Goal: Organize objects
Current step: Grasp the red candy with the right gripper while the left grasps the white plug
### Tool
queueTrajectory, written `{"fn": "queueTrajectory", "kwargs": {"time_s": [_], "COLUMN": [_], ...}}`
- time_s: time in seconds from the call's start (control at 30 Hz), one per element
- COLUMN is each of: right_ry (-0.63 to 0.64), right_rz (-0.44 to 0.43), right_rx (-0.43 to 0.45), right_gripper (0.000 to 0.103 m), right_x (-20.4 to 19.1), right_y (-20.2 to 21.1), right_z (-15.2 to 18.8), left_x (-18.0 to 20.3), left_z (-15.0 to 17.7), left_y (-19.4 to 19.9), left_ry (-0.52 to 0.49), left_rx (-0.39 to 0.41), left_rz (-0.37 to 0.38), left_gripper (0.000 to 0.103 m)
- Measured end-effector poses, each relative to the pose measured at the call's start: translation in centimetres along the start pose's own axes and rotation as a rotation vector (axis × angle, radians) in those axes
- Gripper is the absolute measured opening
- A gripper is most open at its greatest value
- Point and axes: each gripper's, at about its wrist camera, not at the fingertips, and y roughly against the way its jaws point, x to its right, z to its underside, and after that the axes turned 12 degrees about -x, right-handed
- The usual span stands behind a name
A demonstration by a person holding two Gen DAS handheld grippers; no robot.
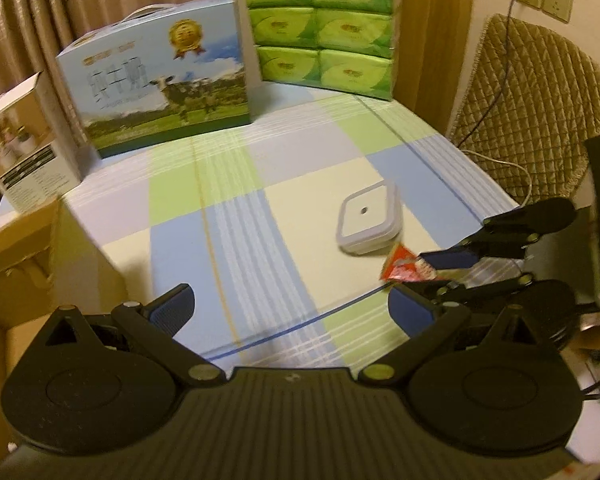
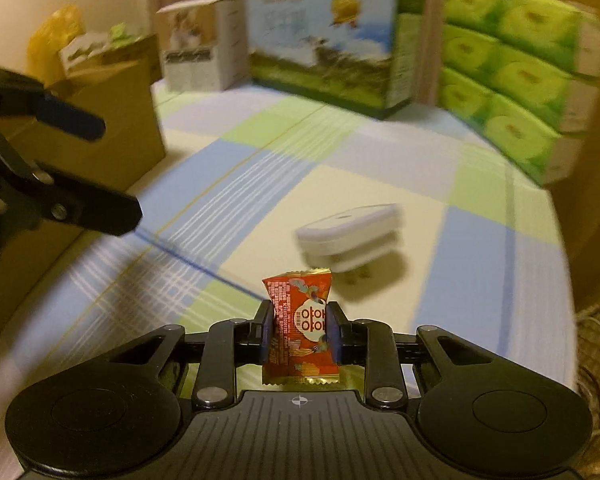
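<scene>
My right gripper (image 2: pixel 299 322) is shut on a red and gold candy packet (image 2: pixel 300 320) and holds it above the checked tablecloth. In the left wrist view the same packet (image 1: pixel 402 268) sticks out of the right gripper (image 1: pixel 428 266) at the right side. A white square plug adapter (image 1: pixel 367 220) lies on the cloth just beyond the packet; it also shows in the right wrist view (image 2: pixel 348 232). My left gripper (image 1: pixel 292 308) is open and empty above the near part of the table, and shows at the left of the right wrist view (image 2: pixel 112 168).
A blue milk carton box (image 1: pixel 160 80), a stack of green tissue packs (image 1: pixel 324 24) and a white box (image 1: pixel 24 144) stand along the back. An open cardboard box (image 1: pixel 16 264) stands at the left edge. A quilted chair (image 1: pixel 528 108) is at the right.
</scene>
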Motion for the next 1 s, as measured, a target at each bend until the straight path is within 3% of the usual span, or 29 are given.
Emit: {"fn": "queueTrajectory", "kwargs": {"time_s": [0.13, 0.3, 0.5, 0.7, 0.77, 1.0], "right_ry": [-0.066, -0.137, -0.195, -0.227, -0.24, -0.271], "right_rz": [0.045, 0.076, 0.104, 0.099, 0.093, 0.081], "right_rx": [0.009, 0.02, 0.034, 0.026, 0.026, 0.031], "right_gripper": [0.024, 0.024, 0.024, 0.024, 0.024, 0.024], "right_x": [2.2, 4.1, 5.4, 6.0, 6.2, 6.4], "right_y": [0.9, 1.7, 1.8, 1.2, 1.1, 0.9], "right_z": [0.3, 0.6, 1.1, 1.5, 1.6, 1.7], "left_x": [1.1, 2.3, 2.6, 2.4, 2.2, 1.9], "left_z": [-1.6, -3.7, -5.6, -6.7, -7.0, -7.6], "left_y": [-1.2, -4.0, -8.1, -11.3, -12.0, -13.5], "left_ry": [-0.002, 0.005, 0.047, 0.078, 0.092, 0.111], "left_rx": [-0.005, -0.02, -0.057, -0.08, -0.077, -0.081], "left_rz": [0.06, 0.142, 0.177, 0.228, 0.262, 0.332], "left_gripper": [0.1, 0.092, 0.084, 0.079, 0.072, 0.068]}}
